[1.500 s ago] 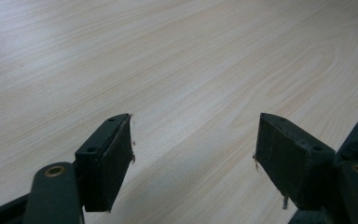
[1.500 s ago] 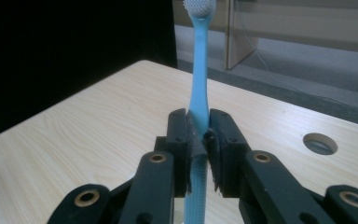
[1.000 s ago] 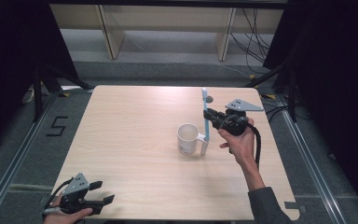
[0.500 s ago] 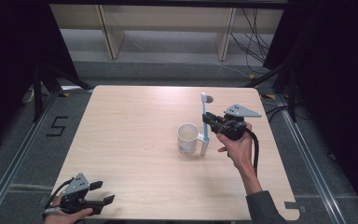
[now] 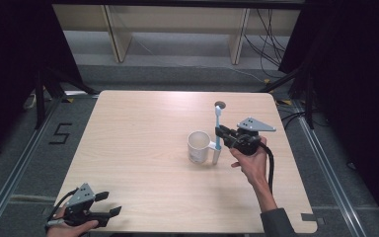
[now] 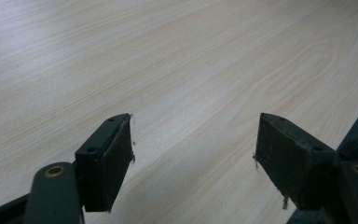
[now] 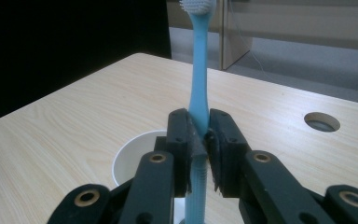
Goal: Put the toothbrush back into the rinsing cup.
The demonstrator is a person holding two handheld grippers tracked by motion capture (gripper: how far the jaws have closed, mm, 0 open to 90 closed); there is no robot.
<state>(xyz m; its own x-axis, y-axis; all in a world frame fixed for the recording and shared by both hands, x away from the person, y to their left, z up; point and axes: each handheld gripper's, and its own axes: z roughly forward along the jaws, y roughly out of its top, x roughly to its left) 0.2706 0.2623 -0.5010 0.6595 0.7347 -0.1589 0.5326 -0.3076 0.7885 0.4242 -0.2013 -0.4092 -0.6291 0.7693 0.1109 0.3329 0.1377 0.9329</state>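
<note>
Light fell from above onto the pale wooden table (image 5: 143, 148), which stood bright while the surroundings on both sides sank into near-black, and the white mug (image 5: 198, 146) cast only a faint, short shadow. In the left gripper view the black jaws sat slightly soft and dim in the foreground, with soft shadows beneath them and mild sheen on the wood grain. In the right gripper view the blue toothbrush (image 7: 198, 84) was sharp at the jaws, while its bristled head and the background blurred.

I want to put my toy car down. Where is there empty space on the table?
Lots of bare table between the mug and the left gripper, and along the far edge left of the round hole. It is crowded where the right gripper holds the toothbrush beside the mug.
</note>
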